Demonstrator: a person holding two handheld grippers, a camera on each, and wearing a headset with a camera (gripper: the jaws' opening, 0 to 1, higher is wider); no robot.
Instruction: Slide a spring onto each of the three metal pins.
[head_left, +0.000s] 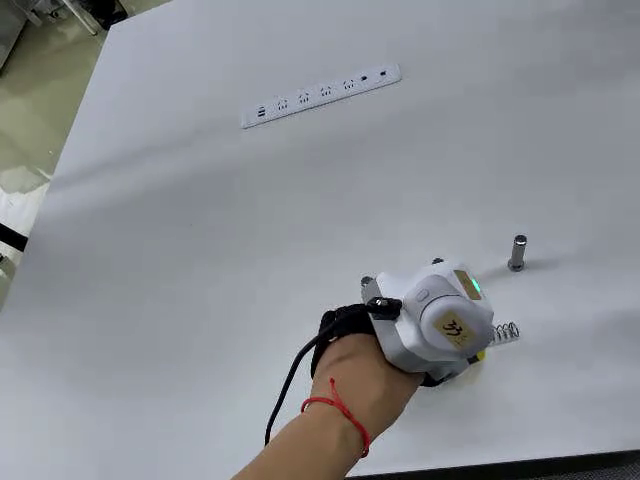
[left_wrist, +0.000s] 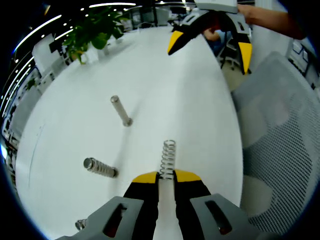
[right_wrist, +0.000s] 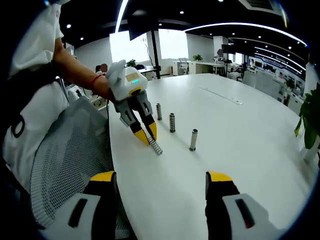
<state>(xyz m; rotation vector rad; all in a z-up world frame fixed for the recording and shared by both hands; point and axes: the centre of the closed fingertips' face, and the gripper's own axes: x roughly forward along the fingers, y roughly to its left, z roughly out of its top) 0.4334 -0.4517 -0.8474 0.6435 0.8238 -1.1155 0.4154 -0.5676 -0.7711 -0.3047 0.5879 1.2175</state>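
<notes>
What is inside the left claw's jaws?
The left claw is shut on a spring that sticks out forward. Its gripped end is hidden between the jaws.

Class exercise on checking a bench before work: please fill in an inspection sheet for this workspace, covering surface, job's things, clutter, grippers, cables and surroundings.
Surface: white table, plain.
Job's things: nearer sprung pin and farther sprung pin fitted; bare pin upright; loose spring not yet fitted.
Clutter: power strip at the far side.
Grippers: left gripper jaws shut on the loose spring; right gripper jaws open, holding nothing.
Cables: black cable from the left gripper along the wrist.
Surroundings: mesh chair, potted plant.
</notes>
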